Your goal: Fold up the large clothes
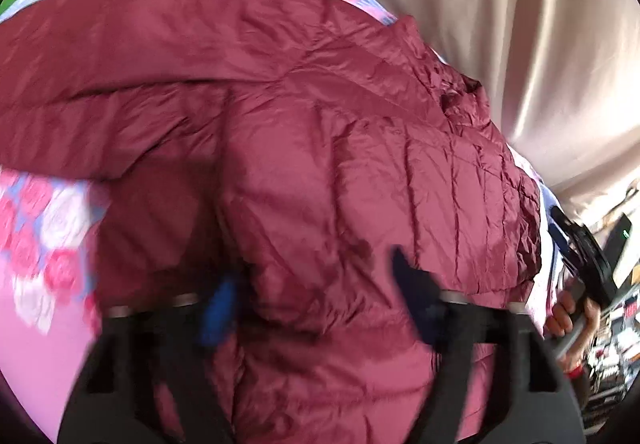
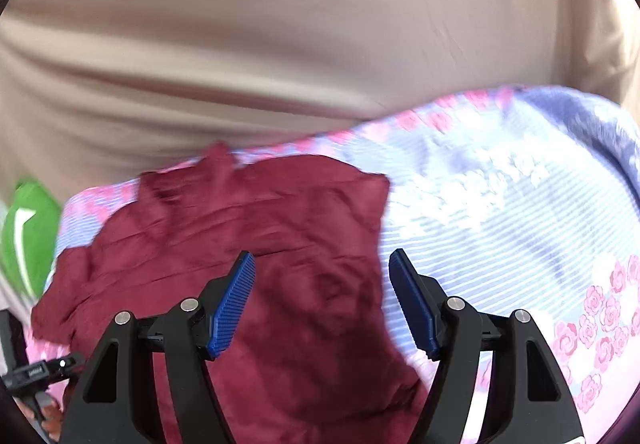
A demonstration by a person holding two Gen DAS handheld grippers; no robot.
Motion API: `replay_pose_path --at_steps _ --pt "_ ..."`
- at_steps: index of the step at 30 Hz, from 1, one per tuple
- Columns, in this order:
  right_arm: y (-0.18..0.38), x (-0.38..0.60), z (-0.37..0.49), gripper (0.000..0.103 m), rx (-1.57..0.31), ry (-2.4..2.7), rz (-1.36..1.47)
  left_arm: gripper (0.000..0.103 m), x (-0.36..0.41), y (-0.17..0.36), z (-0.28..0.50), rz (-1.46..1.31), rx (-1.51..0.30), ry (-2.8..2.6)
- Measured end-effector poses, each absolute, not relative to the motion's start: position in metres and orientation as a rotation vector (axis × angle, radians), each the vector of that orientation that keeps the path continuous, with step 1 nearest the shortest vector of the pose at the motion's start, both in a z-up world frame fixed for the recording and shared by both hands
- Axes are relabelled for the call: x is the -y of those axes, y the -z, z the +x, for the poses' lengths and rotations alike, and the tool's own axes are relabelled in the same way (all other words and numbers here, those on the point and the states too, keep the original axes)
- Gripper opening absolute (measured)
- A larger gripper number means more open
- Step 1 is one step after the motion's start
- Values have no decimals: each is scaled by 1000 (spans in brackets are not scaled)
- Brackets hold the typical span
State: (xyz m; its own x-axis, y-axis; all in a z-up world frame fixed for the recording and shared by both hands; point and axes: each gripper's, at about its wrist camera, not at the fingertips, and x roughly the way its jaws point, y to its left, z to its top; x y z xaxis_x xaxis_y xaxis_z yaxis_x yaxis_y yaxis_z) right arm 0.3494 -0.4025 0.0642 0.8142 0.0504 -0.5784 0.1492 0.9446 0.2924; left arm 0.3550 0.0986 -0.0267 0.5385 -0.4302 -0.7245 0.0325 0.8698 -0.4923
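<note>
A large maroon puffer jacket (image 1: 320, 132) lies spread on a floral bedsheet (image 1: 44, 244). My left gripper (image 1: 312, 284) hovers close over the jacket's lower part; its blue pads stand wide apart with jacket fabric bulging between them, and the view is blurred, so a grip cannot be confirmed. In the right wrist view the jacket (image 2: 248, 236) lies left of centre. My right gripper (image 2: 322, 300) is open and empty just above the jacket's right edge. The right gripper and the hand holding it also show at the right edge of the left wrist view (image 1: 580, 256).
A beige curtain (image 2: 280, 24) hangs behind the bed. The blue-striped, rose-printed sheet (image 2: 500, 196) stretches to the right of the jacket. A green object (image 2: 28, 232) sits at the far left. Cluttered items (image 1: 616, 324) lie beyond the bed's edge.
</note>
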Motion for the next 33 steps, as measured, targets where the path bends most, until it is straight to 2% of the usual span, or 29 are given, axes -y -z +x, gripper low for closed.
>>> replay_pose_path --at_steps 2,3,4,5,7,8,10,11,13,15,19,21,22,23,25,27,30,32,33 --pt "-54 406 366 68 -648 71 351 9 -92 23 366 -409 -972 297" --pt "-47 406 374 68 -667 67 353 7 -89 20 372 -388 -967 311" --pt "-42 404 383 61 -684 82 341 6 -85 13 378 -364 -942 323" --pt "-40 400 384 41 -687 97 325 5 -83 5 381 -334 -906 314" --pt "-44 398 385 12 -657 97 311 4 -79 -16 385 -265 -811 293" --pt "-49 402 376 11 -596 87 348 4 -77 -25 386 -247 -772 289" --pt "-55 418 360 9 -483 56 447 4 -74 -33 393 -229 -741 293" --pt "-51 424 361 9 -485 75 464 4 -68 -32 401 -199 -744 279" --pt "-20 432 388 10 -648 90 467 4 -56 -17 416 -158 -781 254" --pt "-7 433 393 12 -677 109 437 4 -42 10 432 -127 -855 221" --pt "-29 431 368 21 -596 125 408 5 -37 24 432 -123 -852 195" --pt "-44 432 343 21 -532 153 382 8 -43 17 424 -141 -843 203" --pt "-49 435 333 23 -522 167 366 13 -46 14 419 -150 -834 208" --pt "-53 435 321 23 -520 160 347 26 -51 8 412 -170 -822 215" --pt "-53 430 313 23 -540 132 324 44 -55 0 401 -193 -803 239" --pt "-45 421 307 23 -594 75 309 45 -51 -4 398 -187 -805 246" --pt "-18 398 315 9 -689 34 229 45 -39 7 400 -136 -846 235" --pt "7 394 326 6 -767 90 170 35 -24 23 407 -41 -867 180" --pt "17 398 328 3 -793 99 188 34 -24 28 410 -20 -873 164"
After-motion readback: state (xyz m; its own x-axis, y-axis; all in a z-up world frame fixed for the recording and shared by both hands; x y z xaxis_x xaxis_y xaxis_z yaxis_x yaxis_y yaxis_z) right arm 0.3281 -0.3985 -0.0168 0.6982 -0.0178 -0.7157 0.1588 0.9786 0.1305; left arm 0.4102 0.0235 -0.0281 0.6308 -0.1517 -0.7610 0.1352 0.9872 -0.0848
